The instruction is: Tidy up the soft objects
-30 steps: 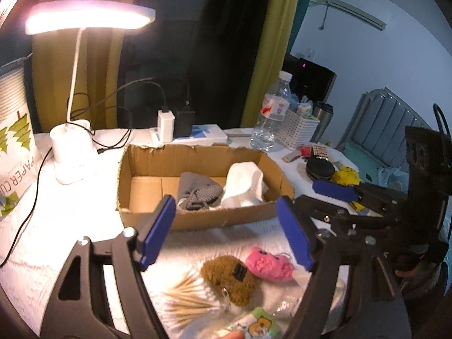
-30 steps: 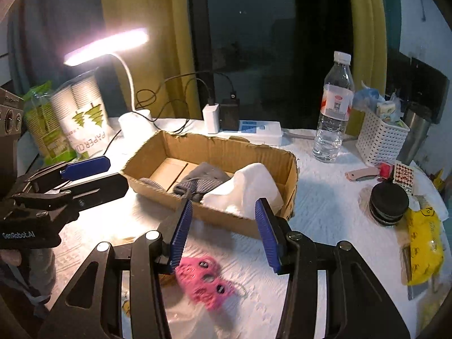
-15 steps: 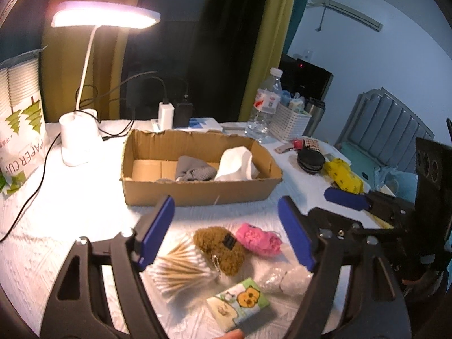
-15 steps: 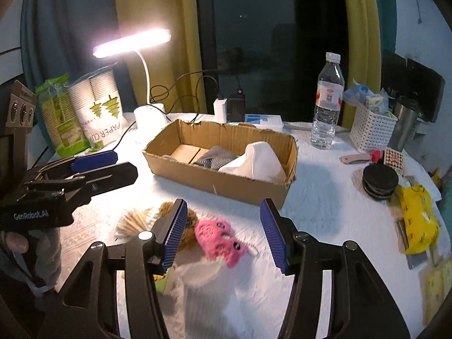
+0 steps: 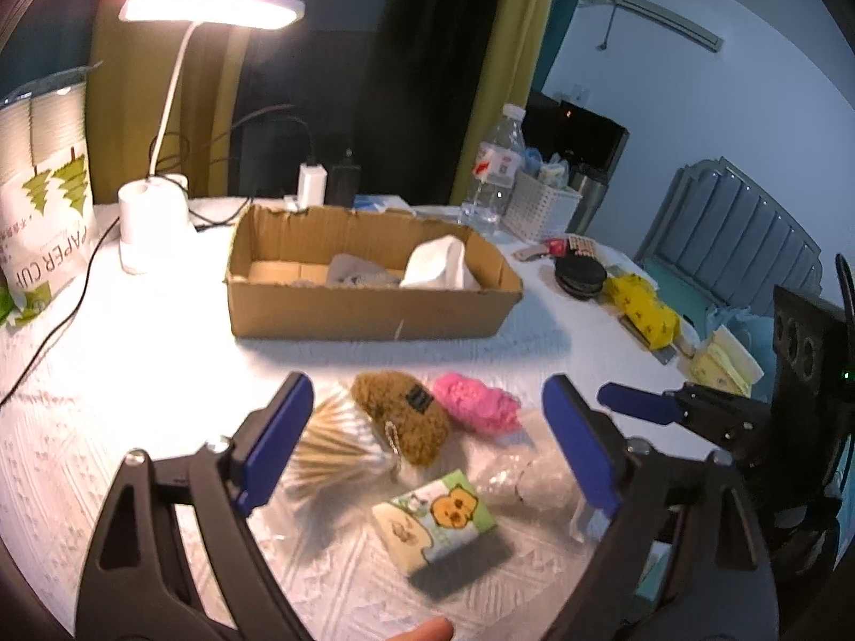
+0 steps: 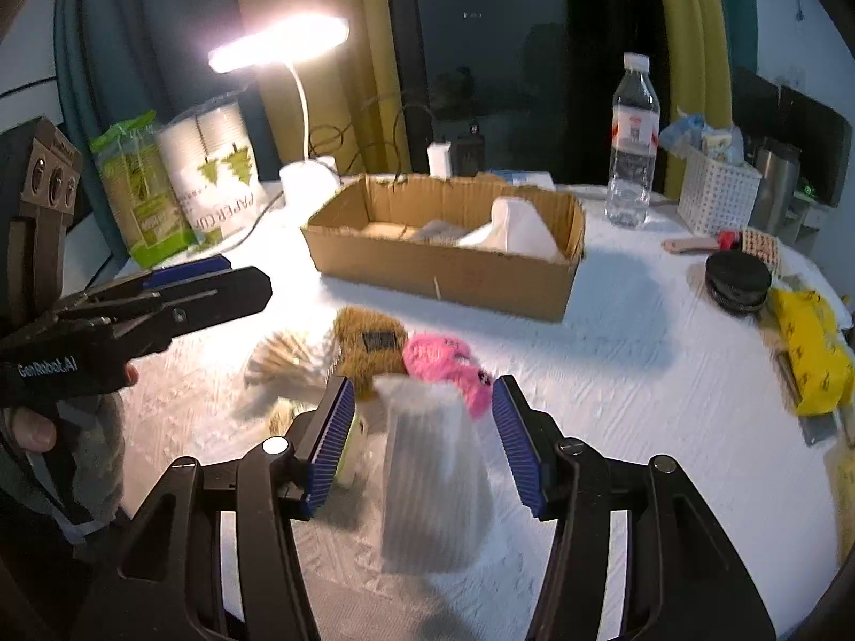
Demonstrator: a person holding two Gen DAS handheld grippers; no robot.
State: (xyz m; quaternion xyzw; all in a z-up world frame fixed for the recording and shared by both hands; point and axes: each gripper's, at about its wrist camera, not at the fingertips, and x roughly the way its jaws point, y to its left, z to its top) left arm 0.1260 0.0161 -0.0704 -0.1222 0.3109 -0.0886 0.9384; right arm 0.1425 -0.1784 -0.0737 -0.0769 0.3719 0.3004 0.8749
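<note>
A brown plush toy (image 5: 401, 411) and a pink plush toy (image 5: 475, 408) lie side by side on the white tablecloth, in front of a cardboard box (image 5: 368, 315). The box holds a grey cloth (image 5: 355, 275) and a white cloth (image 5: 441, 264). My left gripper (image 5: 427, 443) is open above the toys and a tissue pack (image 5: 435, 521). My right gripper (image 6: 422, 443) is open, with a clear plastic bag (image 6: 435, 475) lying between its jaws; the brown toy (image 6: 371, 344) and the pink toy (image 6: 446, 366) lie just beyond it.
A bundle of wooden sticks (image 5: 334, 451) lies left of the brown toy. A lit desk lamp (image 5: 155, 213), paper cup pack (image 5: 40, 197), water bottle (image 6: 633, 149), white basket (image 6: 719, 195), black disc (image 6: 737, 280) and yellow packet (image 6: 812, 355) surround the box.
Both grippers have pulled back from the box and dropped lower over the items at the front. The plastic bag now lies between my right gripper's jaws.
</note>
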